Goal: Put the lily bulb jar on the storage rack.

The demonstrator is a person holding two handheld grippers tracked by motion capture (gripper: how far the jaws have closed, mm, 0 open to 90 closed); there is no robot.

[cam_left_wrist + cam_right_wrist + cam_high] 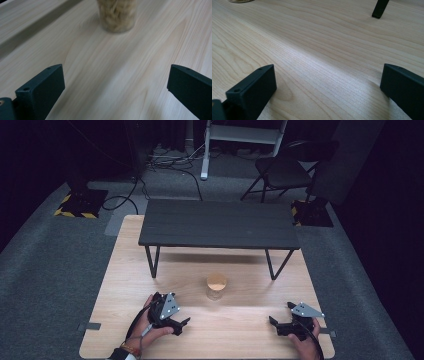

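Note:
A clear jar point(216, 286) with pale contents and a tan lid stands on the light wooden board point(125, 285), near its middle. My left gripper point(182, 326) rests low at the front left, a hand's width from the jar, jaws open and empty. In the left gripper view the jar point(117, 15) stands ahead between the two spread jaws, its top cut off by the frame. My right gripper point(274, 325) lies at the front right, held by a hand, jaws open over bare wood point(319, 62). The jar's base point(238, 1) peeks in at the top left of the right gripper view.
A low black bench point(220, 224) on thin metal legs stands across the back of the board; one leg's foot point(380, 10) shows in the right gripper view. Grey carpet surrounds the board. A folding chair point(282, 170) and cables sit beyond.

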